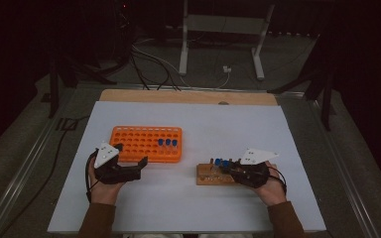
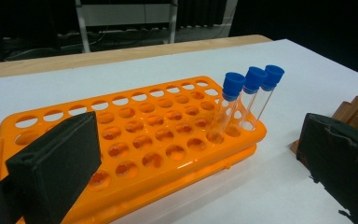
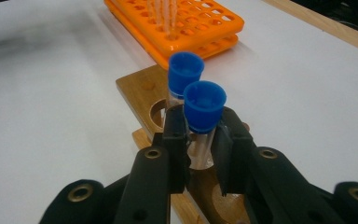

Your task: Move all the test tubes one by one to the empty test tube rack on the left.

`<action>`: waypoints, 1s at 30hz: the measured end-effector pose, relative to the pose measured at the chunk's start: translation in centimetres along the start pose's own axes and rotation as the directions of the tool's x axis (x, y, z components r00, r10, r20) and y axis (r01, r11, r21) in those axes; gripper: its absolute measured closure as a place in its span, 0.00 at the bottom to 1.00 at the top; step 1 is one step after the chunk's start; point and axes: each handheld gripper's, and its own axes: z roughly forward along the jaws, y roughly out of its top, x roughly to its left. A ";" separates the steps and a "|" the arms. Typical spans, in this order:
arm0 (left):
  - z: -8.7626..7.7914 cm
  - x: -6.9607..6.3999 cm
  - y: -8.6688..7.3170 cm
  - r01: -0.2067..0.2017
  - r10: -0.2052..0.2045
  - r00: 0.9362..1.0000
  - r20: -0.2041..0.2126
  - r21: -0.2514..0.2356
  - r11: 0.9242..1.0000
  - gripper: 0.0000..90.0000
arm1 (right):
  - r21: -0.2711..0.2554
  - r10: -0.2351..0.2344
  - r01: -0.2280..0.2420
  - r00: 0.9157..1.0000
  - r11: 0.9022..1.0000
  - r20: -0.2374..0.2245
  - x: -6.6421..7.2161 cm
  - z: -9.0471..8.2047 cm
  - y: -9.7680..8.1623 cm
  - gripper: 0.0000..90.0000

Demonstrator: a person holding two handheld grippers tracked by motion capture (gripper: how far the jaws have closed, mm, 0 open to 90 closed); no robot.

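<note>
- Blue-capped tube [image 3: 200,122] upright in wooden rack [image 3: 140,88], clamped by right gripper [image 3: 200,142]; second capped tube [image 3: 182,77] just behind
- Left gripper [image 2: 191,158] spread wide, grasping nothing, beside orange rack [image 2: 135,154] with three capped tubes [image 2: 247,100]

high view overhead, far; gripper views low, close; all share orange rack [image 1: 146,143].

White table [image 1: 188,208] carries orange rack [image 1: 134,144], wooden rack [image 1: 209,176].

Plastic rack [image 1: 146,144] left on table [image 1: 188,208], three tubes [image 2: 244,100] at its right end; wooden block [image 1: 213,174] right, seemingly two tubes [image 3: 193,100] in it.
</note>
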 end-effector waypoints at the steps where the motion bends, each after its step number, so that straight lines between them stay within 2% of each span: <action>1: 0.0 0.0 0.0 0.000 0.000 1.000 0.000 0.000 1.000 0.01 | 0.000 0.000 0.000 1.000 1.000 0.005 0.0 0.0 0.0 0.85; 14: 0.4 -0.1 -0.1 -0.003 0.003 1.000 0.009 0.011 1.000 0.01 | -0.054 0.028 -0.028 1.000 0.998 -0.002 0.0 -1.2 1.1 0.85; 22: 0.4 -0.1 -0.1 -0.004 0.004 1.000 0.011 0.011 1.000 0.01 | -0.098 0.058 -0.058 0.998 0.993 -0.003 -0.3 -2.6 2.1 0.85; 30: 0.5 -0.2 -0.1 -0.005 0.004 1.000 0.013 0.013 1.000 0.01 | -0.119 0.072 -0.073 0.997 0.990 -0.009 -0.4 -3.5 2.9 0.85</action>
